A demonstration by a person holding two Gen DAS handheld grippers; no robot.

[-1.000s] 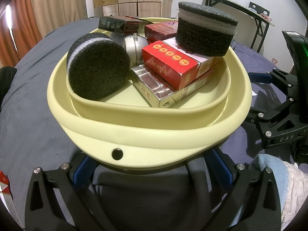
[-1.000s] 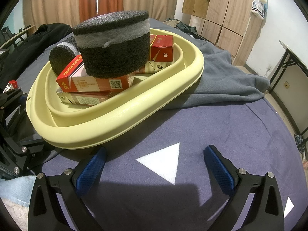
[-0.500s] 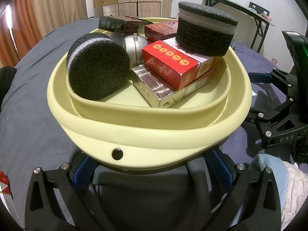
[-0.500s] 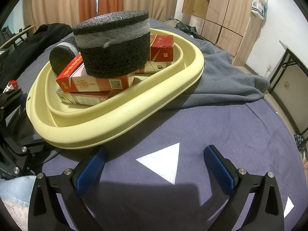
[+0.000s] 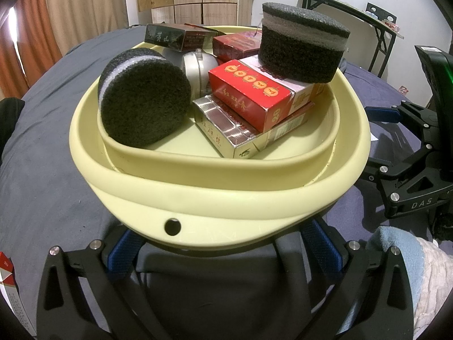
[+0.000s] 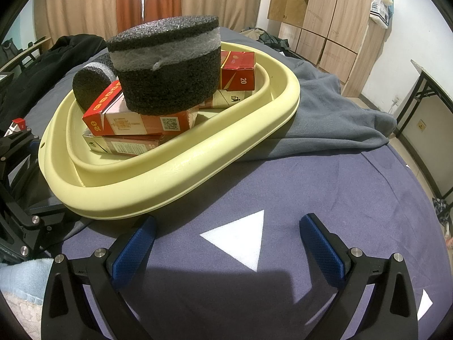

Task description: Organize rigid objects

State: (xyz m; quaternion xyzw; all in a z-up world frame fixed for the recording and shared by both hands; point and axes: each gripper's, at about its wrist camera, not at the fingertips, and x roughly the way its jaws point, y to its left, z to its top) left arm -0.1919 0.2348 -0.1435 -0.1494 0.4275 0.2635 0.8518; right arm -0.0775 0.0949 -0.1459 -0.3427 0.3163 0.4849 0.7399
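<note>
In the left wrist view, the foam disc on edge sits centre-left in the yellow basin, the red box mid-frame, the flat foam puck upper right; the left gripper stands released, fingers spread beneath the basin's rim. In the right wrist view the basin fills the upper left; the right gripper stands released, empty, over a white triangle at lower centre.

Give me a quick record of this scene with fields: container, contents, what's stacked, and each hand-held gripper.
container: yellow basin on a dark cloth
contents: two black foam discs, several boxes, a silver round object
stack: upright foam disc on red box on silver box
second disc: foam disc on edge, leaning against the basin wall
left hand-held gripper: open, at the basin's near rim
right hand-held gripper: open, empty, beside the basin
</note>
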